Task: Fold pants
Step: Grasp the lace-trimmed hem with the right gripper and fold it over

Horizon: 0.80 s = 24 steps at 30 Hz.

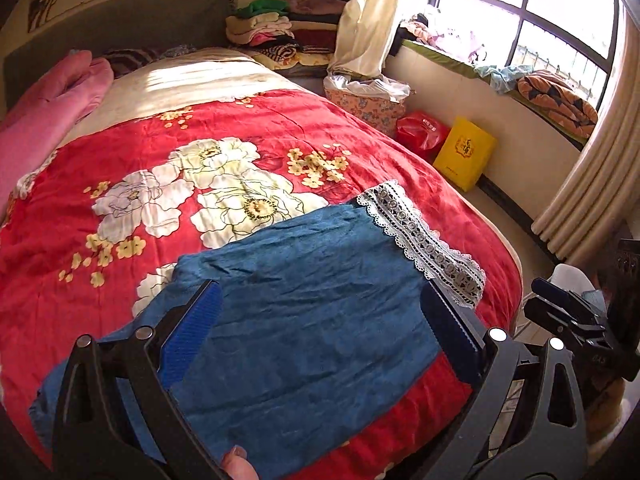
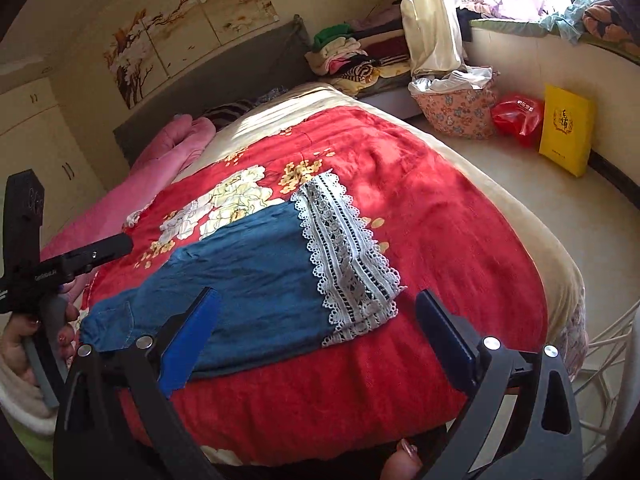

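Pants (image 1: 304, 300) waistband behind left tool (image 1: 320, 328)

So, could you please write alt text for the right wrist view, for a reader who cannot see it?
Blue pants with a white lace hem lie flat on a red floral bedspread, seen between the right gripper's open blue fingers, which hold nothing. The left gripper is at the left edge, above the bedspread.

You have a bed (image 2: 532, 240) covered by a red quilt printed with white and yellow flowers (image 1: 120, 168). On the quilt lie blue denim pants with white lace hems (image 2: 256, 280), flat, lace toward the window side. A pink plush blanket (image 1: 48, 108) lies along its far left edge.
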Motion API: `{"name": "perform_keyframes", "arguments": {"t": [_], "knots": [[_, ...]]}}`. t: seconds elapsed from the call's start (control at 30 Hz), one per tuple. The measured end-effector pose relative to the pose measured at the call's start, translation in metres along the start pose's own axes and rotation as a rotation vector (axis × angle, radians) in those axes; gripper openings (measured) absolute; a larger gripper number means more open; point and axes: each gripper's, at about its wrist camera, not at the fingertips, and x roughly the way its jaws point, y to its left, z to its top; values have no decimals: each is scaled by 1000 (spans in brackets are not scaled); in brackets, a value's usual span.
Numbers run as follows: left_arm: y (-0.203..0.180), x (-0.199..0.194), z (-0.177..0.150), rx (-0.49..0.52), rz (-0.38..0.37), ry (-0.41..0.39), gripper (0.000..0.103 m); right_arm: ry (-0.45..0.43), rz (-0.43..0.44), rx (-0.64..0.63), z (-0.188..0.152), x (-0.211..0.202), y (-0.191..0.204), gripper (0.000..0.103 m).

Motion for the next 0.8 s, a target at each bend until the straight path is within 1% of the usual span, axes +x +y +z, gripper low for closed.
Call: {"name": "perform_keyframes", "arguments": {"t": [0.23,0.47,0.7,0.8], "knots": [[-20,35,11,76,22,40,93,18,6,45,-7,12,-16,97],[-35,65,16,127,28,70,93,39,12,66,-11,26,-23,97],[-40,94,21,164,29,107,93,63,27,95,-15,40,-29,97],[-37,107,27,166,13,121,93,79,31,95,-17,46,-30,97]]}}
